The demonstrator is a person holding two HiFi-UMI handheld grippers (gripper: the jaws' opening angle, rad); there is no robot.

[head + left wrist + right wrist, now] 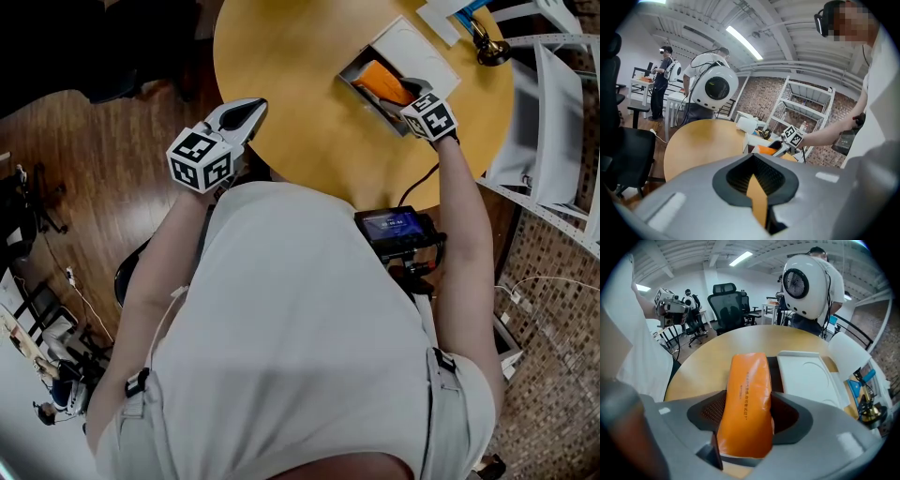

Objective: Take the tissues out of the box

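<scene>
An open box [354, 77] with its white lid [412, 52] folded back lies on the round wooden table [281, 56]. An orange tissue pack [382, 82] sticks up out of it at a tilt. My right gripper [397, 99] is at the pack's near end. In the right gripper view the orange pack [746, 399] fills the gap between both pads, with the white lid [808, 376] to its right. My left gripper [246, 112] hovers at the table's near-left edge, shut and holding nothing. The left gripper view shows the far-off pack [765, 150].
A brass object with a blue-handled tool [487, 42] and white paper [441, 19] lie at the table's far right. A white shelf rack [553, 103] stands to the right. A small screen [394, 227] hangs at the person's chest. People and office chairs [729, 303] are beyond.
</scene>
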